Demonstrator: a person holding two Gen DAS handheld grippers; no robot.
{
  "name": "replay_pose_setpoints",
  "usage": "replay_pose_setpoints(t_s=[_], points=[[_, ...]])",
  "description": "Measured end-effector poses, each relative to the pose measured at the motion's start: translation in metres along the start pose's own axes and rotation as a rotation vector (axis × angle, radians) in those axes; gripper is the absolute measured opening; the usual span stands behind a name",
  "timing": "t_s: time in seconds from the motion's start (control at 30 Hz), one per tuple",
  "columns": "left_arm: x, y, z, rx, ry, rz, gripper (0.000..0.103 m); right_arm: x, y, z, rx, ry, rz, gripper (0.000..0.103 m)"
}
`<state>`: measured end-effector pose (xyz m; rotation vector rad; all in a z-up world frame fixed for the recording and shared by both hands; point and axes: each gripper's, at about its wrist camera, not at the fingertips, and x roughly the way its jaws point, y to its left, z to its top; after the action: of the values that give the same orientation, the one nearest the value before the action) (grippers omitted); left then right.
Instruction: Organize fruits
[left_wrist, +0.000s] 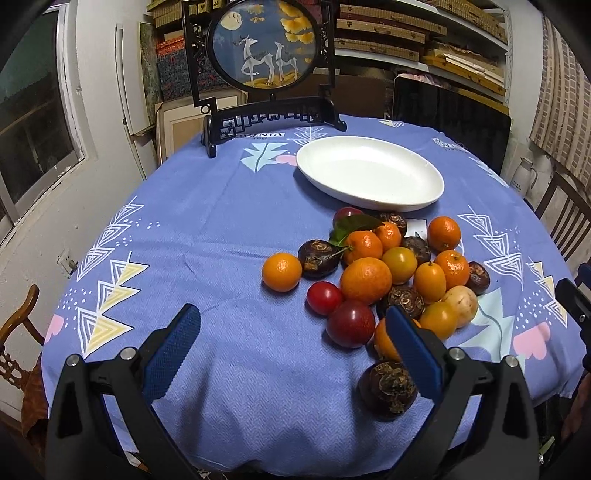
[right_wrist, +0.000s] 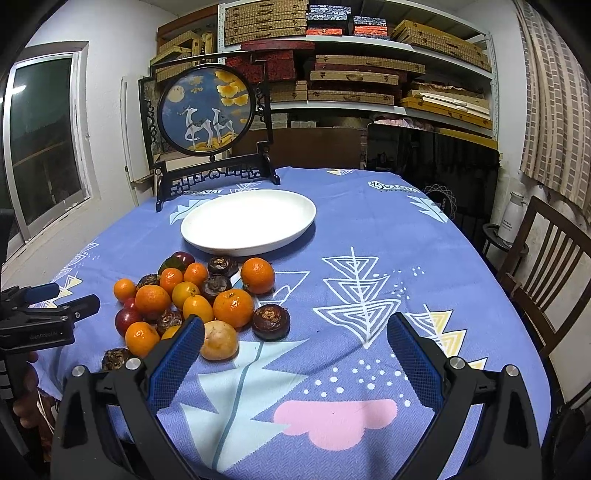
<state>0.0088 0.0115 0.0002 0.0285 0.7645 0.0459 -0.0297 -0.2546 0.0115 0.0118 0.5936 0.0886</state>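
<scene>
A dark brown, rough-skinned water chestnut lies nearest, just inside the right finger of the left gripper, whose jaws stand wide and empty. The mixed fruit heap sits ahead-right of it, before the empty white oval dish. The right gripper (also spread, holding nothing) has the heap off to its left, so the left hand looks nearer.

The left gripper body reads "GenRobot.AI"; tablecloth lettering illegible.

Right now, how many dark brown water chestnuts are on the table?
6 water chestnuts: one leftmost, two just before the plate at and, one rightmost, one among the oranges at, one nearest the left tool at. More may be hidden underneath.
</scene>
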Motion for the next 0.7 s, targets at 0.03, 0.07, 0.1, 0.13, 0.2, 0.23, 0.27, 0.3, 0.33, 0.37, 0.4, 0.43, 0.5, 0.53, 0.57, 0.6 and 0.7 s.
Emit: replay_pose_setpoints(t_s=[0.03, 0.07, 0.1, 0.13, 0.2, 0.23, 0.27, 0.3, 0.33, 0.37, 0.4, 0.43, 0.5, 0.53, 0.57, 0.6, 0.7], points=[[0.0, -0.0001, -0.0002, 0.0, 0.0, 0.0, 0.098, 0.0, -0.0002, 0.0001, 0.001, 0.0, 0.001, 0.099], [-0.0001, -0.0001, -0.0002, 0.0, 0.0, -0.002, 0.098, 0.0, -0.0001, 0.0001, 0.001, 0.001, 0.0, 0.099], [-0.0009, 0.0002, -0.0002, 0.001, -0.001, -0.003, 0.098, 0.0002, -0.0001, 0.0001, 0.001, 0.002, 0.0, 0.099], [-0.0014, 0.0001, -0.0002, 0.002, -0.002, -0.004, 0.098, 0.0003, 0.0, 0.0, 0.002, 0.002, -0.001, 0.099], [-0.0016, 0.0005, -0.0001, 0.002, -0.003, -0.005, 0.098, 0.0004, 0.0001, 0.0004, 0.002, 0.003, -0.002, 0.099], [-0.0016, 0.0005, -0.0001, 0.002, -0.003, -0.004, 0.098, 0.0005, 0.0, 0.0004, 0.001, 0.003, -0.001, 0.099], [-0.0017, 0.0007, -0.0001, 0.001, -0.002, -0.004, 0.098, 0.0006, 0.0002, 0.0005, 0.001, 0.003, 0.0, 0.099], [-0.0017, 0.0008, -0.0001, 0.0, -0.002, -0.005, 0.098, 0.0007, -0.0001, 0.0002, 0.001, 0.004, 0.0, 0.099], [-0.0014, 0.0012, 0.0, 0.0, -0.001, -0.005, 0.098, 0.0008, 0.0001, 0.0003, 0.001, 0.005, 0.0, 0.099], [-0.0013, 0.0012, -0.0001, 0.0, 0.0, -0.005, 0.098, 0.0007, 0.0003, 0.0004, 0.0, 0.005, 0.002, 0.099], [-0.0009, 0.0011, -0.0003, 0.0, 0.001, -0.006, 0.098, 0.0008, 0.0003, 0.0004, 0.0, 0.006, 0.002, 0.099], [-0.0011, 0.0013, -0.0006, 0.0, 0.001, -0.007, 0.098, 0.0008, 0.0005, 0.0002, -0.001, 0.006, 0.003, 0.099], [-0.0013, 0.0012, -0.0009, 0.001, 0.001, -0.007, 0.098, 0.0006, 0.0006, 0.0002, 0.0, 0.005, 0.002, 0.099], [-0.0013, 0.0012, -0.0009, 0.001, 0.0, -0.007, 0.098, 0.0008, 0.0005, 0.0001, 0.001, 0.006, 0.002, 0.099], [-0.0013, 0.0011, -0.0009, 0.0, 0.0, -0.007, 0.098, 0.0006, 0.0007, 0.0001, 0.002, 0.005, 0.002, 0.099], [-0.0013, 0.001, -0.001, 0.0, 0.001, -0.007, 0.098, 0.0006, 0.001, 0.0002, 0.001, 0.005, 0.002, 0.099], [-0.0012, 0.001, -0.0009, 0.001, 0.001, -0.007, 0.098, 0.0008, 0.0005, 0.0002, 0.0, 0.006, 0.002, 0.099]])
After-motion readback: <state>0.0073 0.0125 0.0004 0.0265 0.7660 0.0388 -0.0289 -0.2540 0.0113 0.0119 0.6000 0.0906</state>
